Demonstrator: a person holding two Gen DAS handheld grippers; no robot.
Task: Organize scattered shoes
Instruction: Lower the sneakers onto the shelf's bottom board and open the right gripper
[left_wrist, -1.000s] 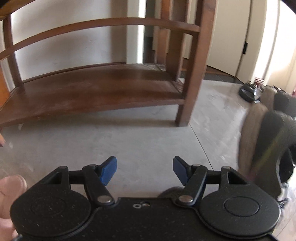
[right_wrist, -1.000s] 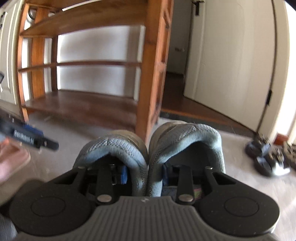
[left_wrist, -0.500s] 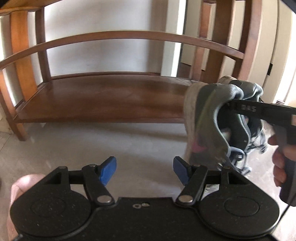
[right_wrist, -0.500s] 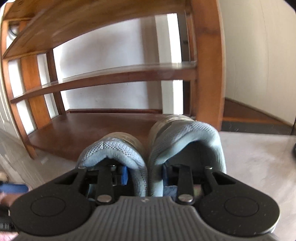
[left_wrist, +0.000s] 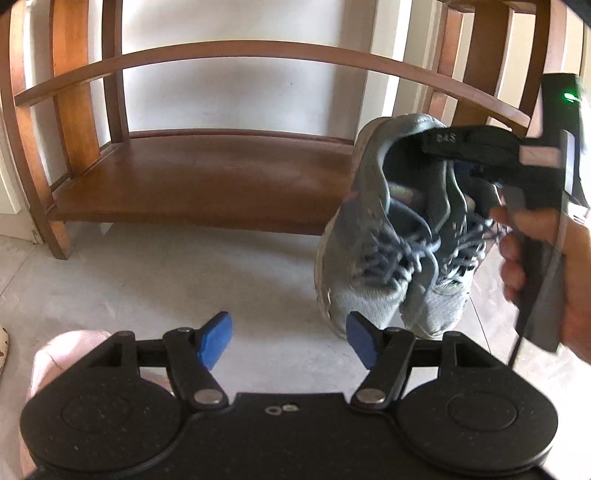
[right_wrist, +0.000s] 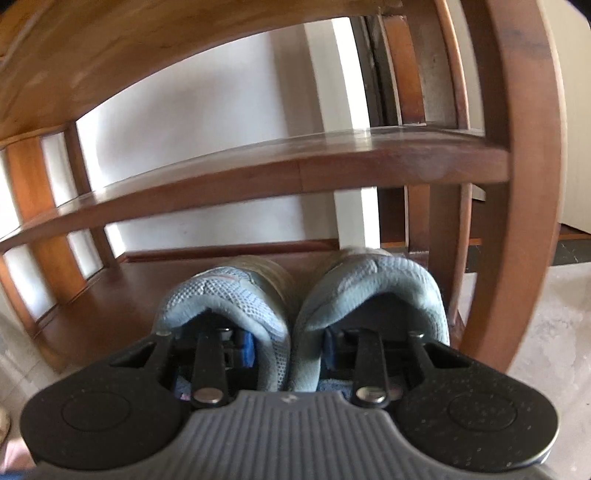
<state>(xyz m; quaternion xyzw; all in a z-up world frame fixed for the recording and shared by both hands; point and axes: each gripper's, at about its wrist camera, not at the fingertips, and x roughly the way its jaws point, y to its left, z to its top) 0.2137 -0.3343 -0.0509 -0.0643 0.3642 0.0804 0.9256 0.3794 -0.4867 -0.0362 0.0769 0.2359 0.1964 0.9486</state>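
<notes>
The grey sneakers, pinched together by the right gripper, have been carried to the bottom shelf at twelve o'clock, so placement is judged near, while the left gripper is held wide open and empty.

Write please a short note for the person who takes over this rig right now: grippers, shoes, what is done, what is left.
Right gripper: shut on the pair of grey sneakers, one finger inside each shoe, the pair hanging toes down in front of the wooden rack.
Left gripper: open, holds nothing, low over the floor.
Done: pair lifted and brought to the rack.
Left: set the pair on the bare bottom shelf, then release.
</notes>
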